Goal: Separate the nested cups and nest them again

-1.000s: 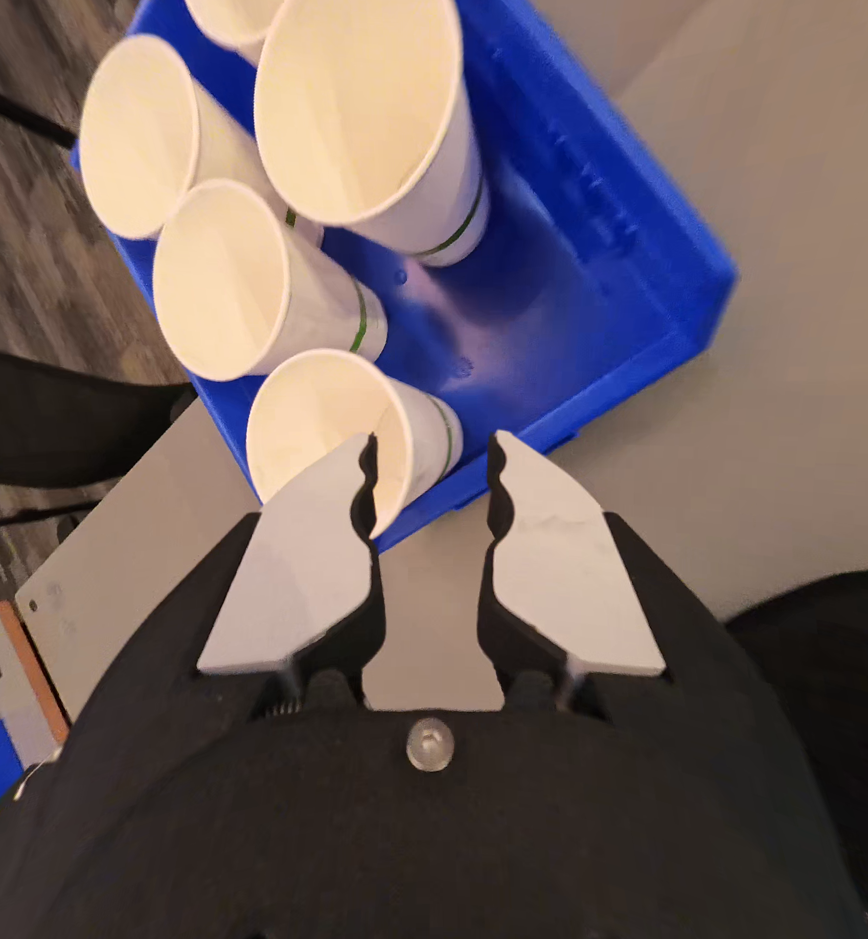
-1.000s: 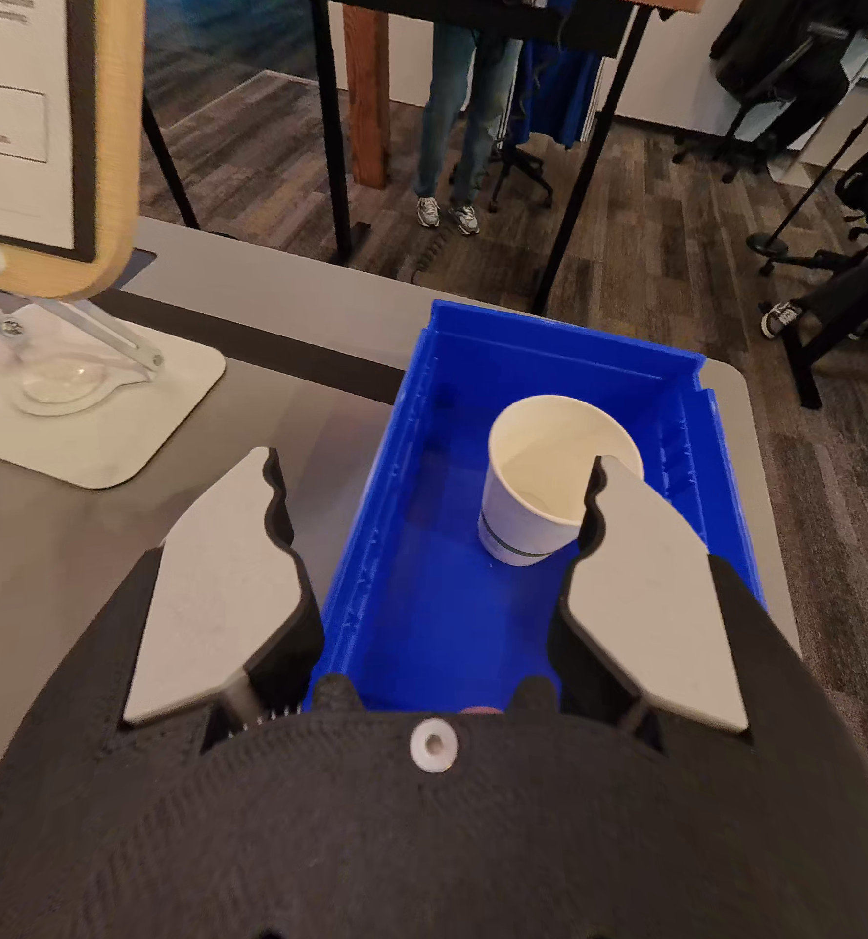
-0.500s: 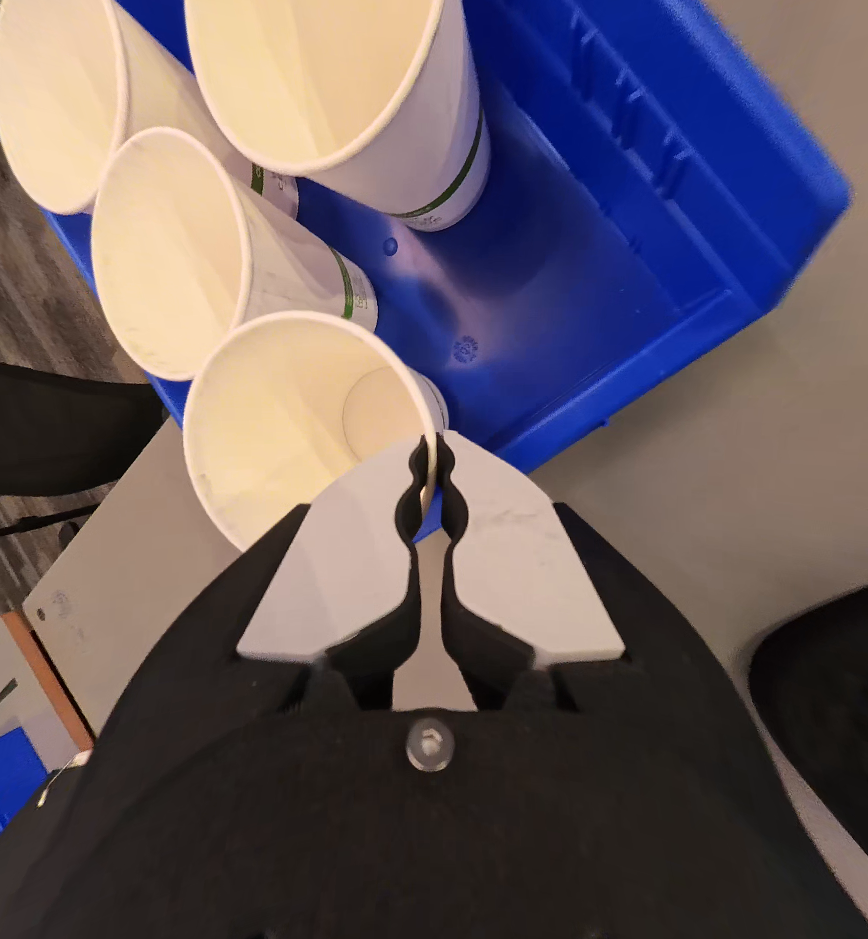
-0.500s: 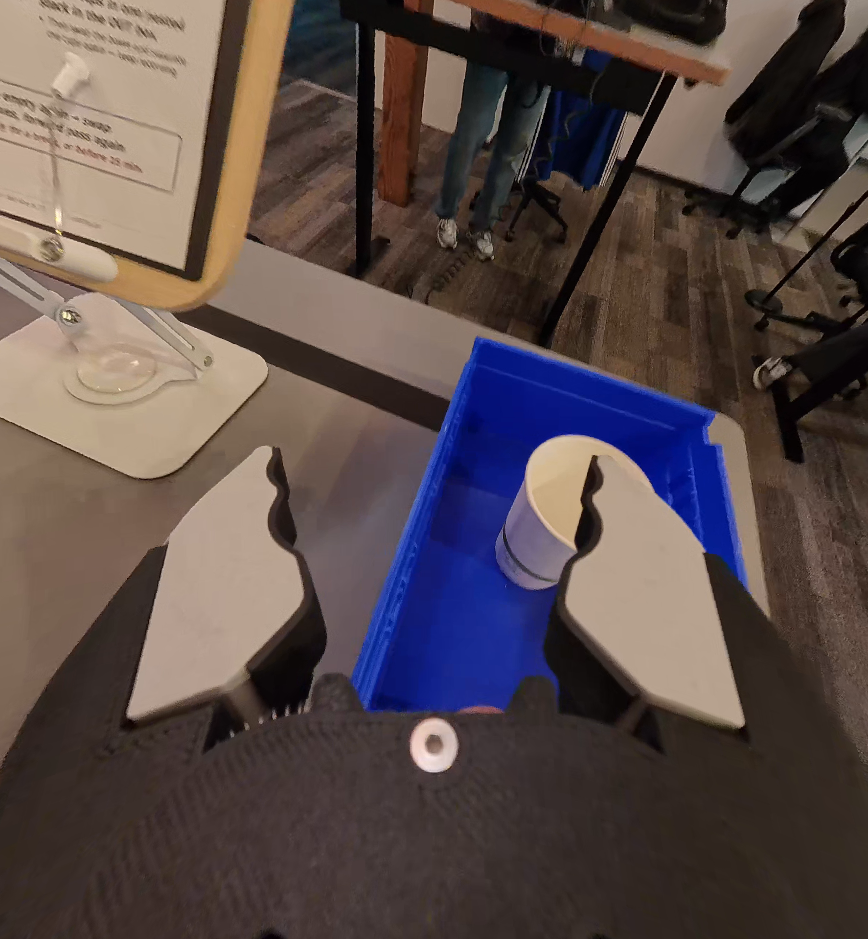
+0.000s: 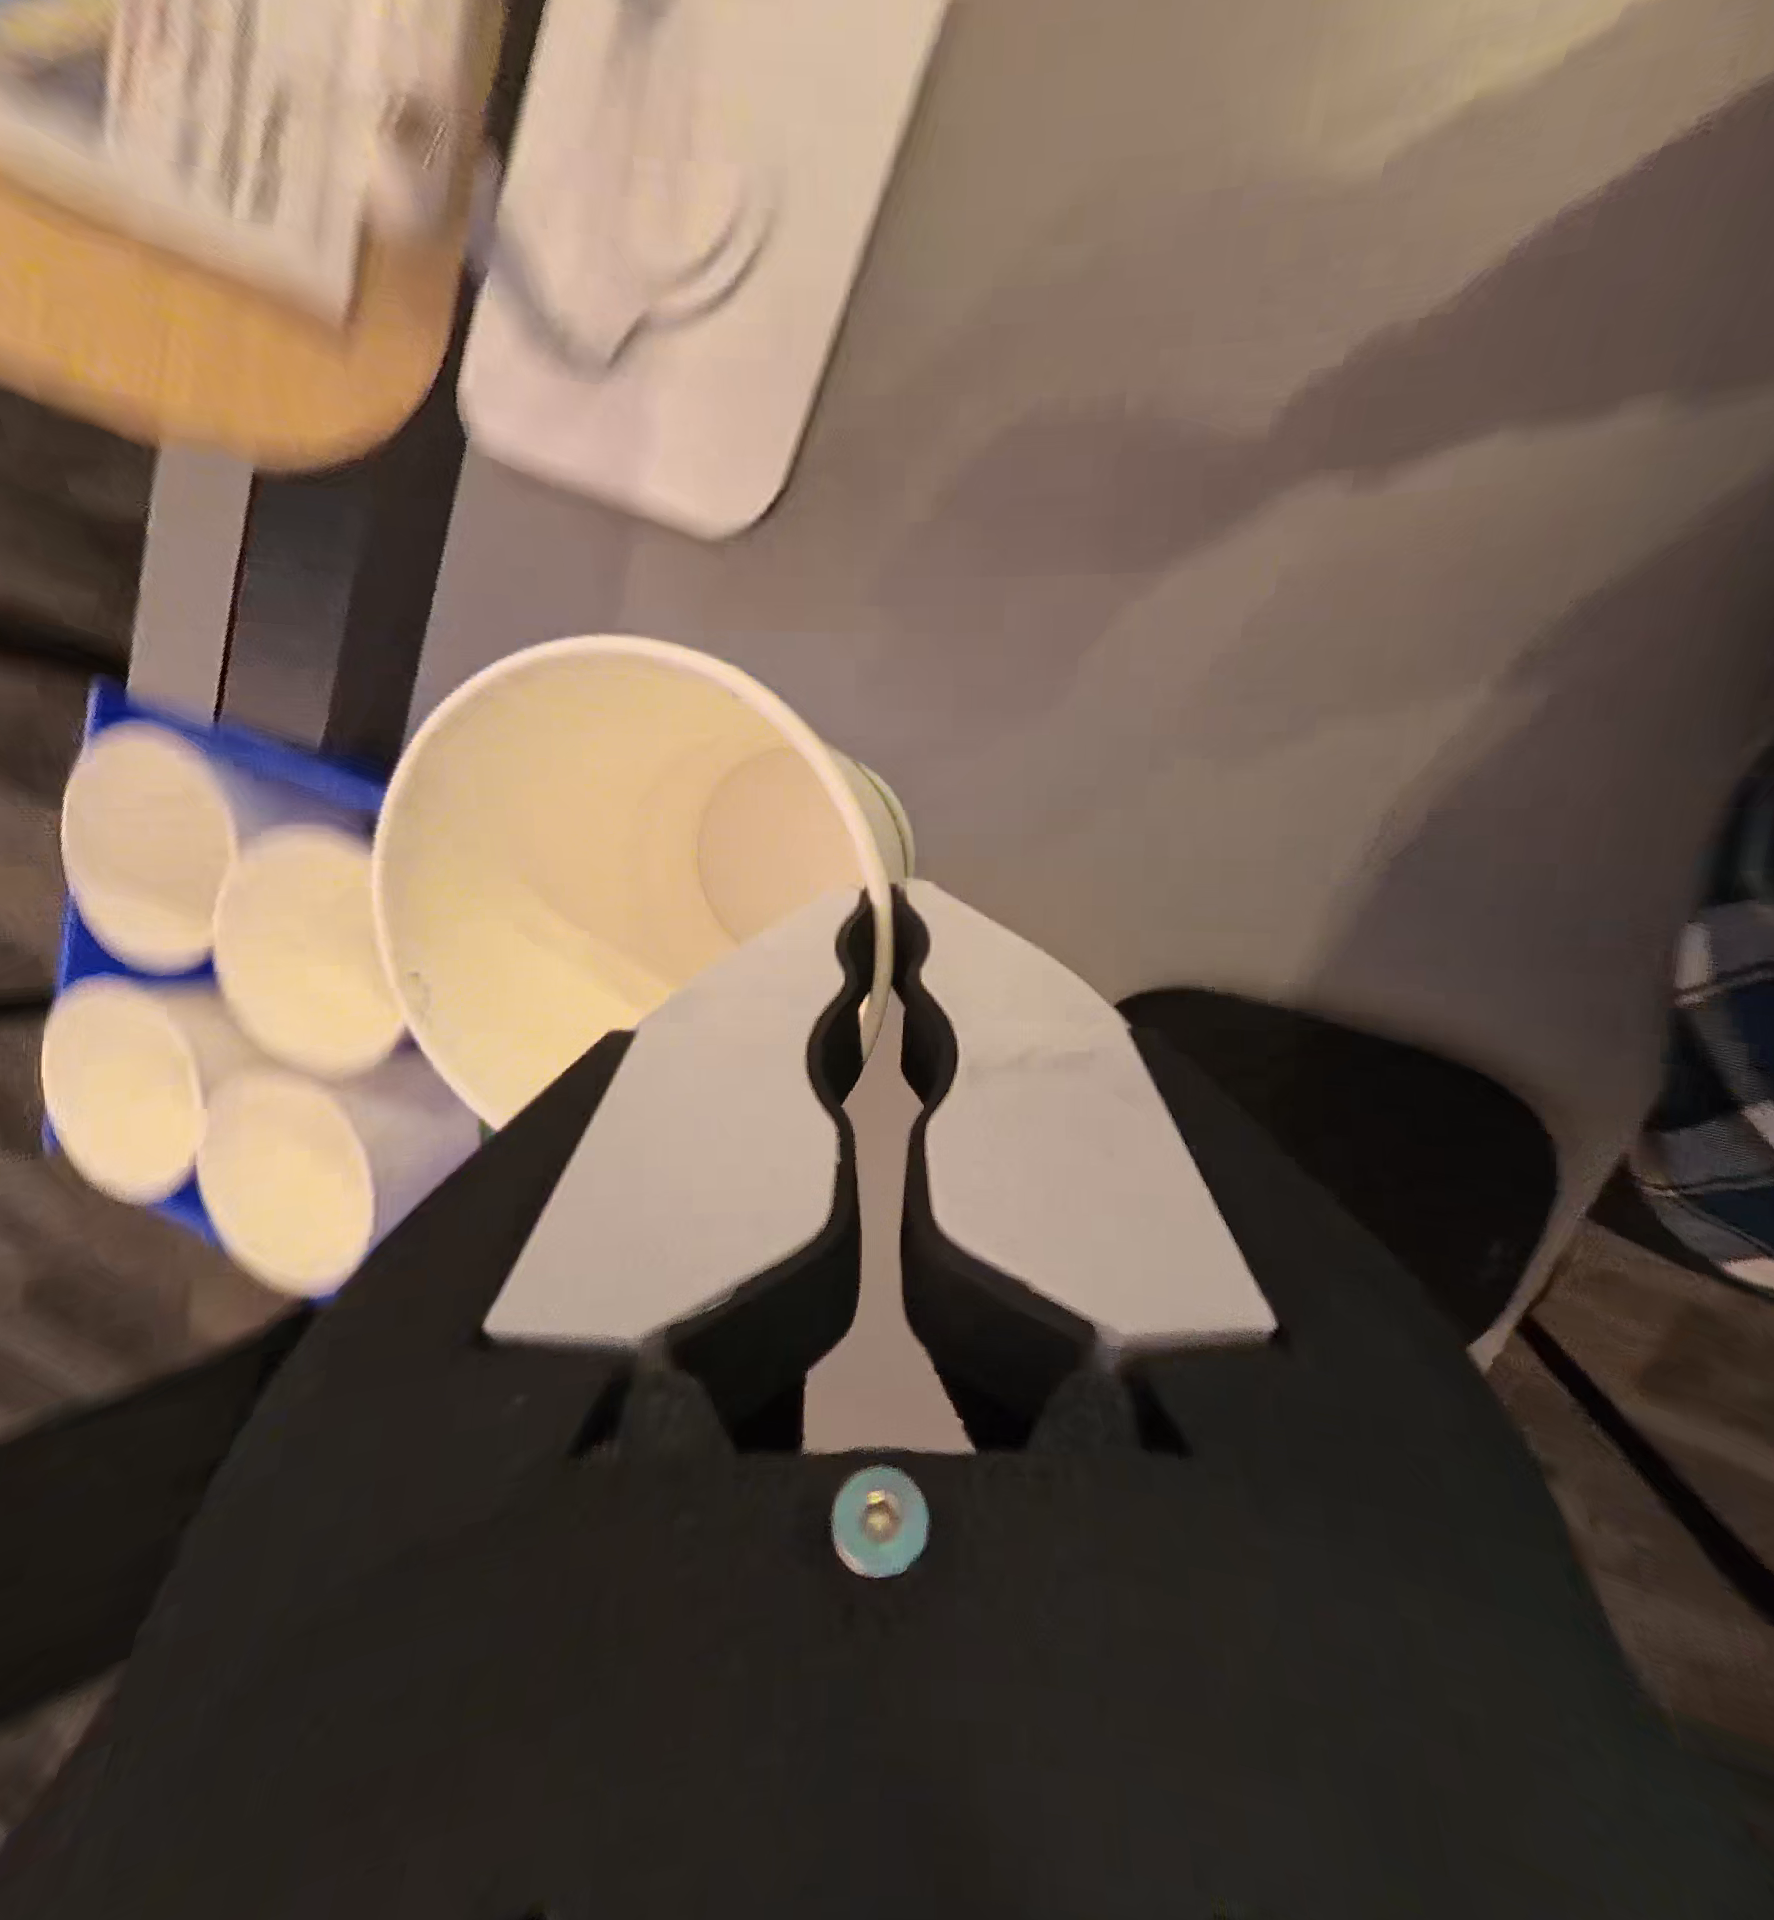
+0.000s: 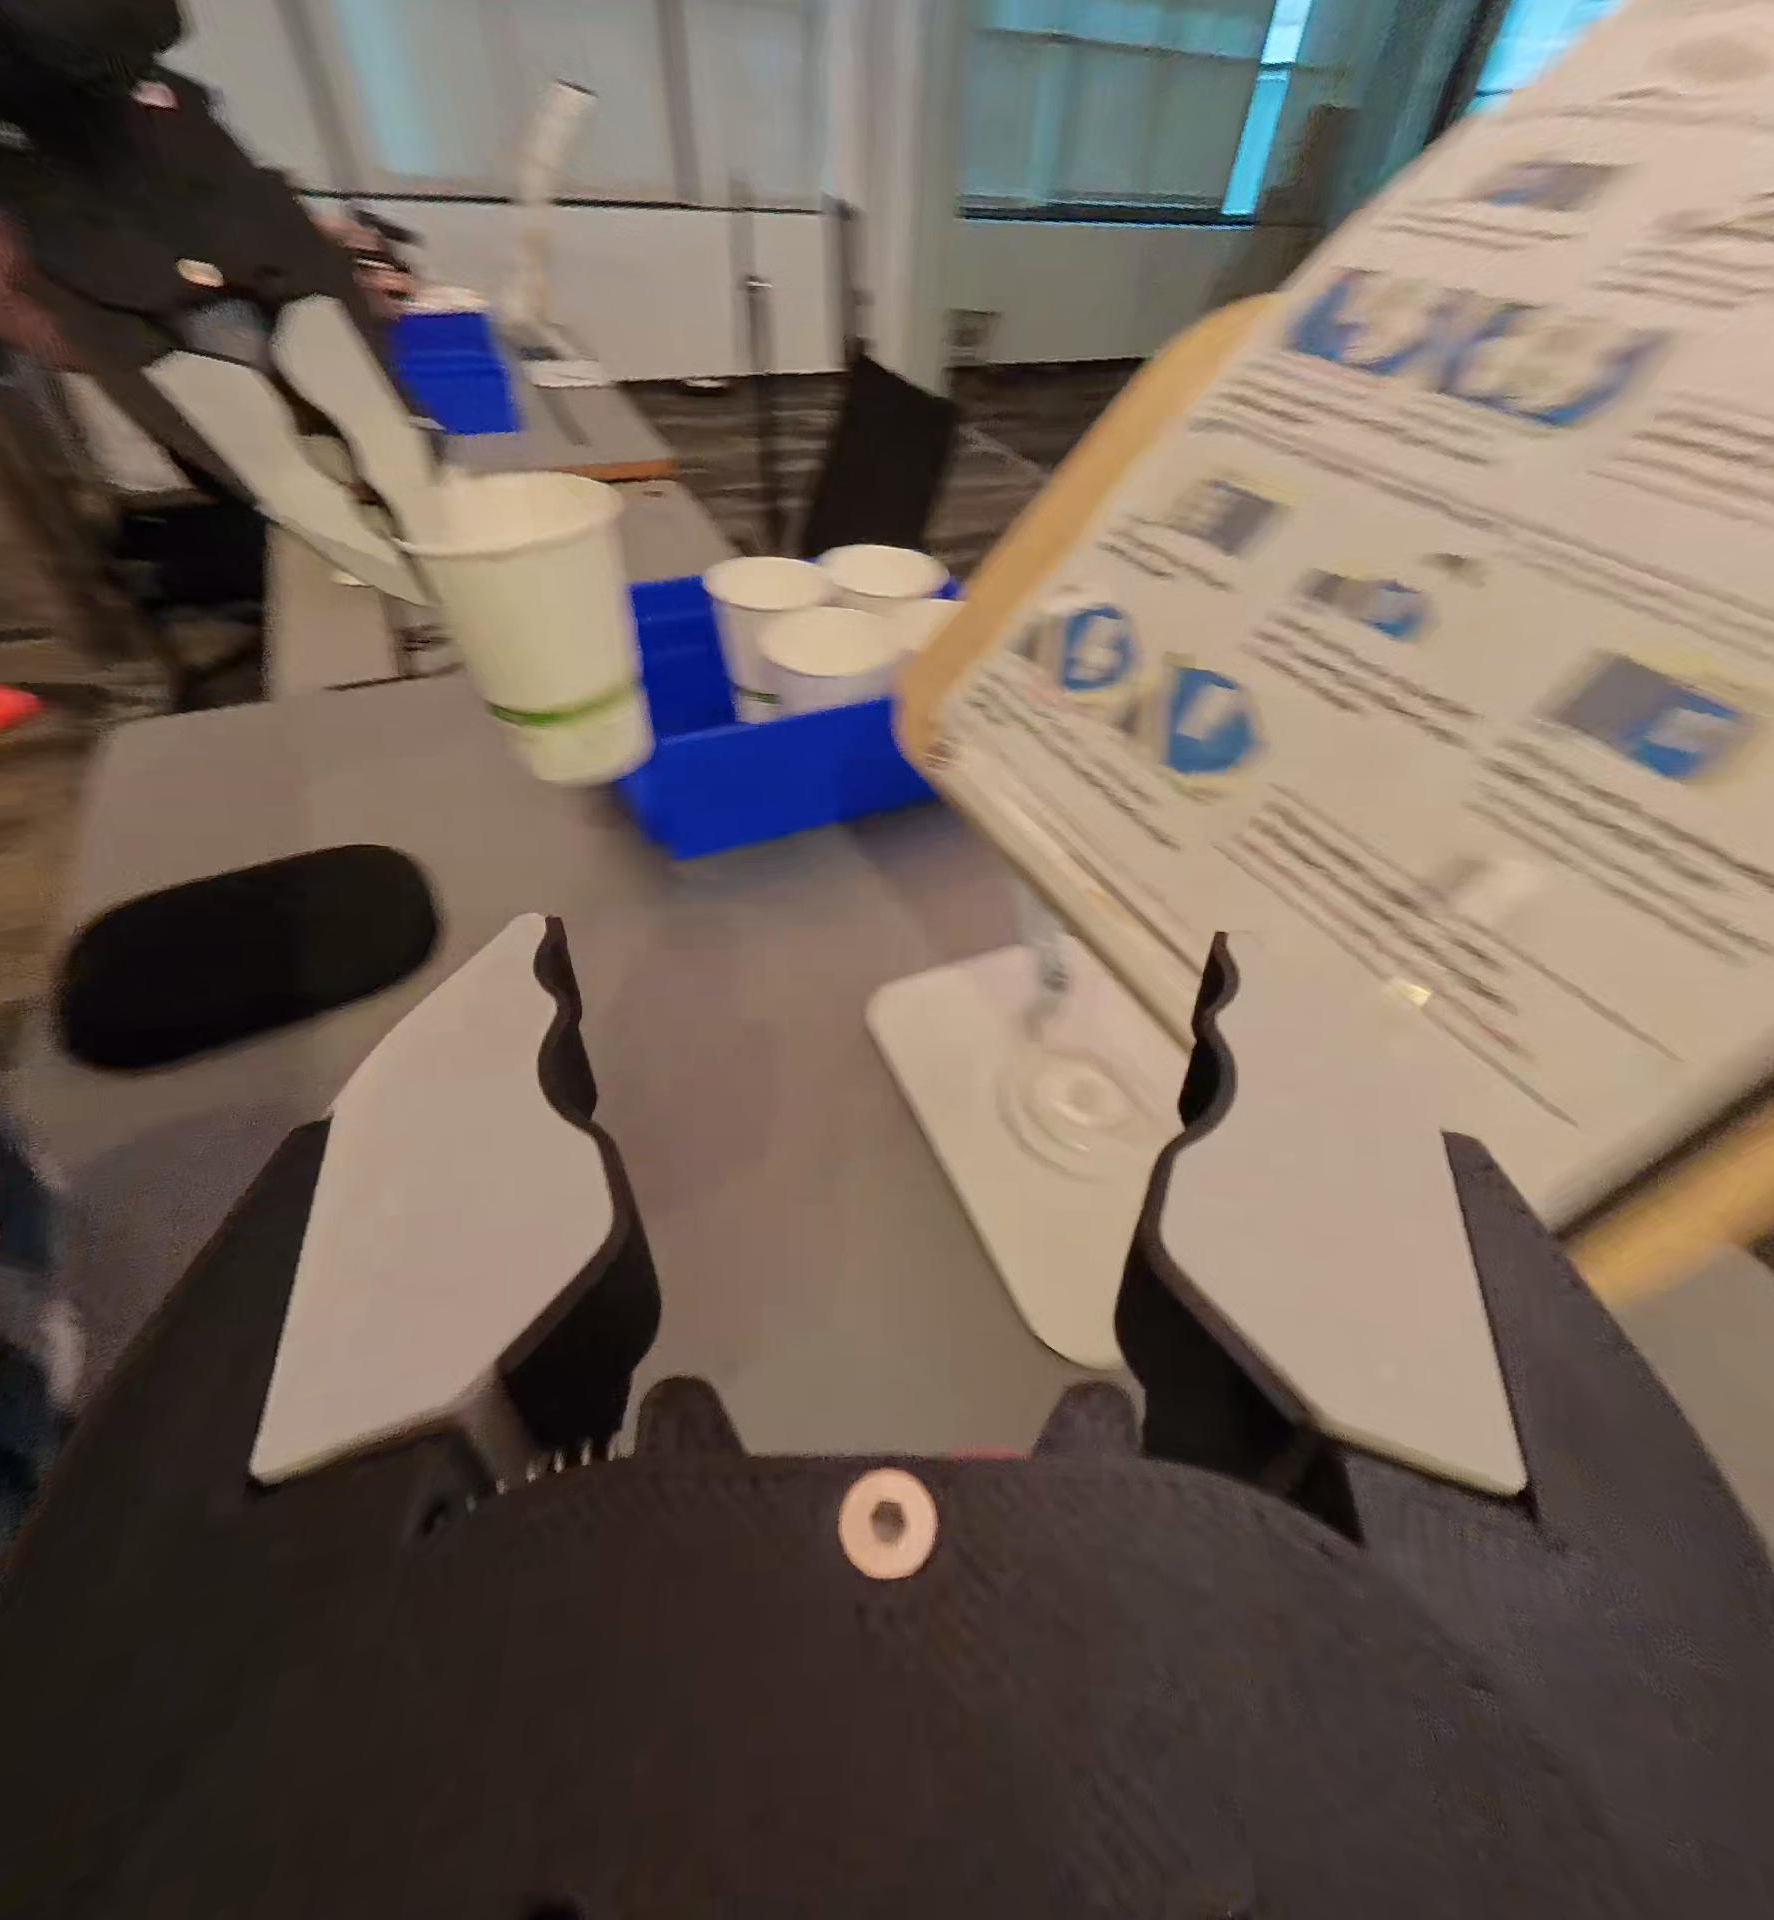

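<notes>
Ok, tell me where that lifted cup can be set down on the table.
Bare grey table lies between the black pad, the blue bin and the sign stand's white base. The bin is crowded with cups. The held cup hangs beside the bin.

Printed sign board (image 6: pixel 1434 644) with text lines and blue pictures, seemingly too blurred to read

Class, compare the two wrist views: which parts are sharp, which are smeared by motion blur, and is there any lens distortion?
Left wrist view: the claw and its pinched white cup are sharp; the bin cups and the signboard are smeared. Right wrist view: its open claw is crisp, the signboard streaked; wide-angle bending shows at both edges.
</notes>
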Demonstrator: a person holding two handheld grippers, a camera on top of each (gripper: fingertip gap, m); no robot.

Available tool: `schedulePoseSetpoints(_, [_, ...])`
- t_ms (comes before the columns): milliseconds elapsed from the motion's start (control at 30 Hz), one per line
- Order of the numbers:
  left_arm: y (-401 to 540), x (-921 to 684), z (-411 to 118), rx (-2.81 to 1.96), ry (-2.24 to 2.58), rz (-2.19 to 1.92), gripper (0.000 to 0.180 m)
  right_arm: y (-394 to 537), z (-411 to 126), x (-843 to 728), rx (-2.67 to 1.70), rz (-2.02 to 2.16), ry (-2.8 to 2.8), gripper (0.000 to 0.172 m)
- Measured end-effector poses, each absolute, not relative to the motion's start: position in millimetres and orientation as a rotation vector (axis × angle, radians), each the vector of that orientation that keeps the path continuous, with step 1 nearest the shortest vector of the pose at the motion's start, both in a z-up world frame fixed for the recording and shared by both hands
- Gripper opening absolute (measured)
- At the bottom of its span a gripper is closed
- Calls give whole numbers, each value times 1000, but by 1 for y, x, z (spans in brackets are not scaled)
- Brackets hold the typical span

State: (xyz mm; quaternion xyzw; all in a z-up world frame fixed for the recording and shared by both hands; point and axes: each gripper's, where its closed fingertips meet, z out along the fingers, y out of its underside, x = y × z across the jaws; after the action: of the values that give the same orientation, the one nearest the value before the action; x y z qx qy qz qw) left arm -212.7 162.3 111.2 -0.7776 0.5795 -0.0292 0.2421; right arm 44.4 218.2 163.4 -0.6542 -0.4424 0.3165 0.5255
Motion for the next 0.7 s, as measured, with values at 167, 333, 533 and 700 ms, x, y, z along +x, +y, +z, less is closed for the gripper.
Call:
schedulePoseSetpoints(167, [138, -131, 120, -1890, 1900, -227, 2, 174, 139, -28, -1533, 1020, -1316, 122])
schedulePoseSetpoints(333, [120, -79, 129, -1689, 2097, -365, 2, 150, 121, -48, -1507, 1145, -1438, 131])
schedulePoseSetpoints(533, [110, -45, 132, -1556, 2232, -438, 2, 136, 117, -47, -1489, 1191, -1515, 129])
schedulePoseSetpoints(700, [107, -28, 135, -1495, 2261, -497, 2, 131, 118, -44, -1479, 1254, -1510, 127])
